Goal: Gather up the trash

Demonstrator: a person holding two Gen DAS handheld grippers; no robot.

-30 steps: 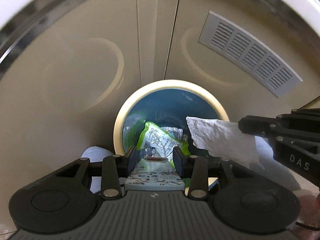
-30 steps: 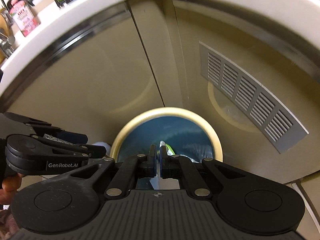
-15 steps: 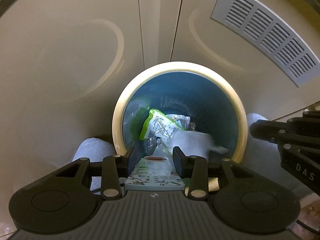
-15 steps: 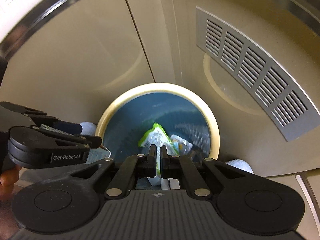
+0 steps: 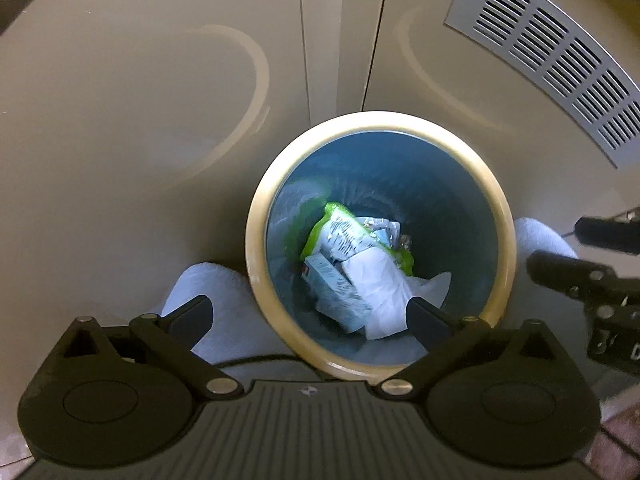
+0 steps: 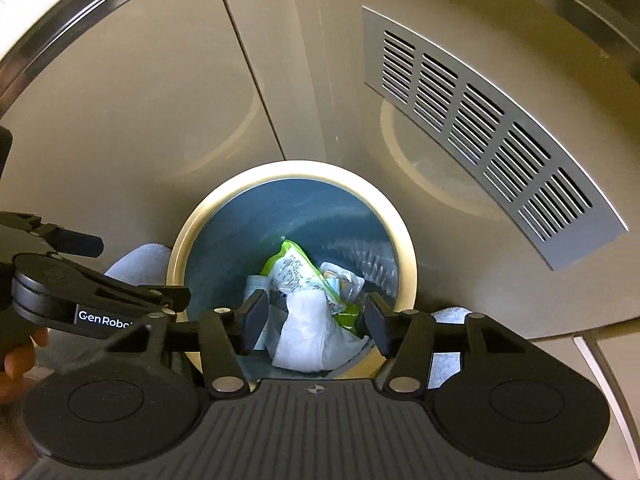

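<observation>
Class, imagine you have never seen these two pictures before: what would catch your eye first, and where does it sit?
First, the round bin with its cream rim and blue inside, on the floor against beige cabinet doors. Inside it, a bright green wrapper lies under a crumpled white tissue. Above the bin, the left gripper and right gripper are both opening, nothing between their jaws.

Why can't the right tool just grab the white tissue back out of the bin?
It probably could. The right tool hangs right over the bin, its jaws opening with nothing between them, and the white tissue lies on top of the pile, uncovered. Only the bin's depth might make it hard.
</observation>
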